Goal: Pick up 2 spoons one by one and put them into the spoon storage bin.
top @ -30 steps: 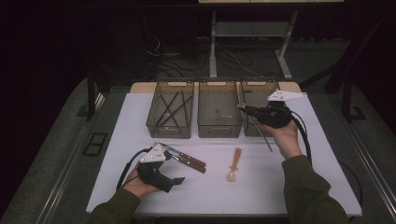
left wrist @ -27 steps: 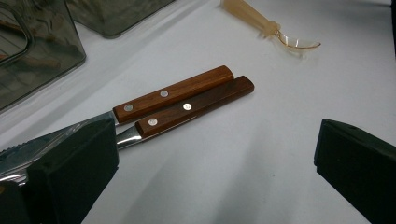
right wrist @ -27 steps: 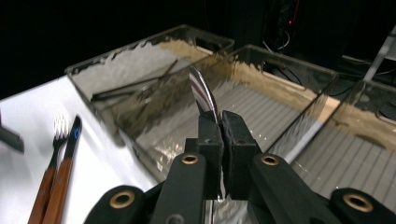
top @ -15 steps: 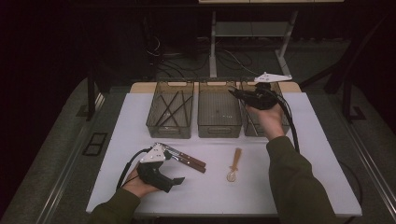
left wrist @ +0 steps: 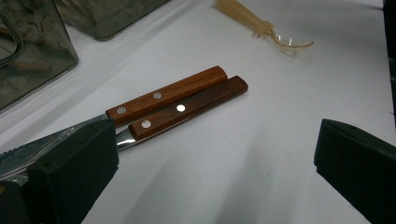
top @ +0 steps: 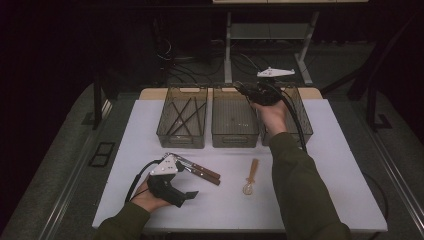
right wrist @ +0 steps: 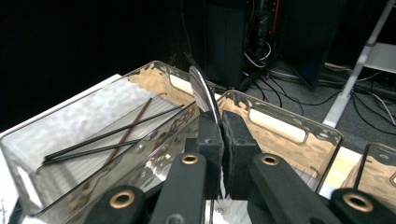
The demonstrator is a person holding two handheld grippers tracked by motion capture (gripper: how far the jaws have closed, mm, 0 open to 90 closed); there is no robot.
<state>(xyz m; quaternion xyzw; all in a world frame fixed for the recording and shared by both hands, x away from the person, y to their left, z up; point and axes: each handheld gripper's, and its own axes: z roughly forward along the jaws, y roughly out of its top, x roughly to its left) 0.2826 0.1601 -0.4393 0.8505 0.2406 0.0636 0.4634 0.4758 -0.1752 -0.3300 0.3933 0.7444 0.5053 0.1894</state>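
White counter (top: 330,165) lies bare at lower right. Right gripper (right wrist: 219,133), jaws clamped on a thin shiny metal utensil (right wrist: 203,93), hangs above the clear middle bin (right wrist: 299,135); left gripper (left wrist: 210,154) jaws apart beside two wooden-handled knives (left wrist: 182,102).

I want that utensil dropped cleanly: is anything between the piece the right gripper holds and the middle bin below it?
Nothing visible blocks it. The right gripper is shut on a thin metal utensil, held above the near rim of the middle bin. That bin looks open-topped, with no other thing seen inside.
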